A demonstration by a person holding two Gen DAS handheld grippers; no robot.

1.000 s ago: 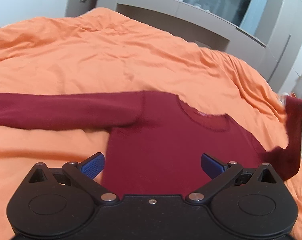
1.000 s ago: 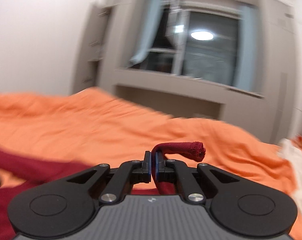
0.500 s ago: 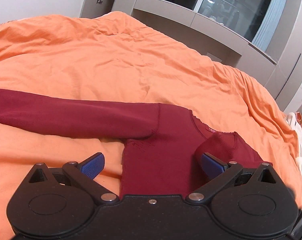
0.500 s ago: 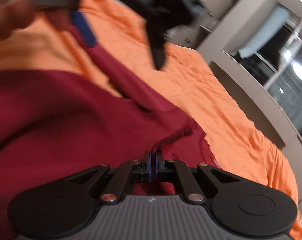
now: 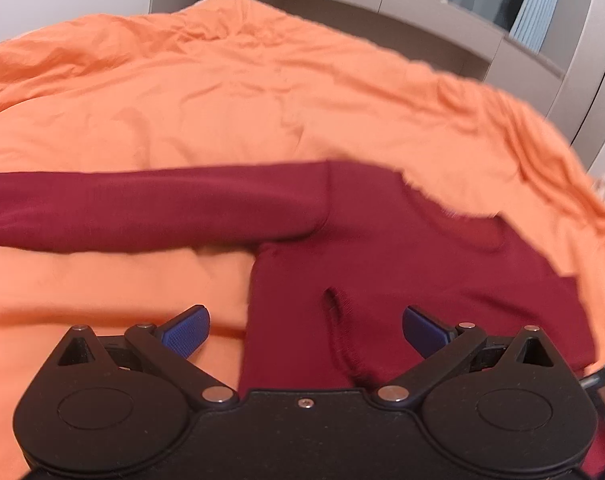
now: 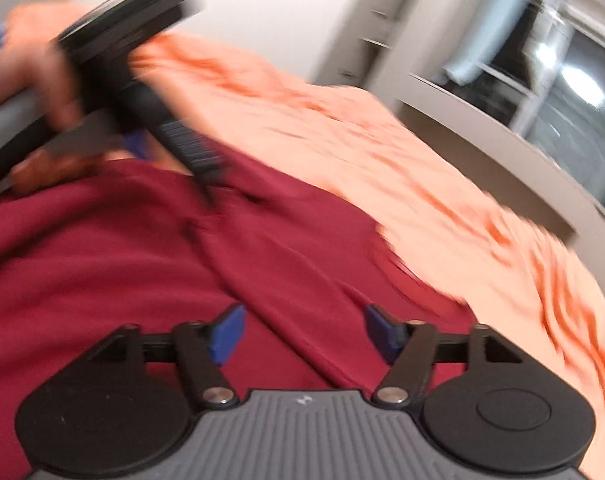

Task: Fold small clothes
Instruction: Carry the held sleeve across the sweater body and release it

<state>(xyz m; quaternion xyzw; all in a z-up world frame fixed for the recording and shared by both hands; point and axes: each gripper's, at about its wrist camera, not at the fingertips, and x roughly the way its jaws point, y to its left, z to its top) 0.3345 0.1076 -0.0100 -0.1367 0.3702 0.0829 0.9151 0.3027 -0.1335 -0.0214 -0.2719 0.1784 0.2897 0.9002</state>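
Below both wide-spread pairs of fingers (image 5: 184, 330) lies the maroon top (image 5: 382, 272), the right pair opening

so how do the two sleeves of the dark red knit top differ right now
The left sleeve lies stretched straight out sideways over the orange duvet; the right sleeve is folded inward across the chest of the dark red knit top. The left sleeve rests on bedding, while the right sleeve rests on the garment itself, its cuff near the open left gripper. Both are the same long ribbed knit, and neither is gripped.
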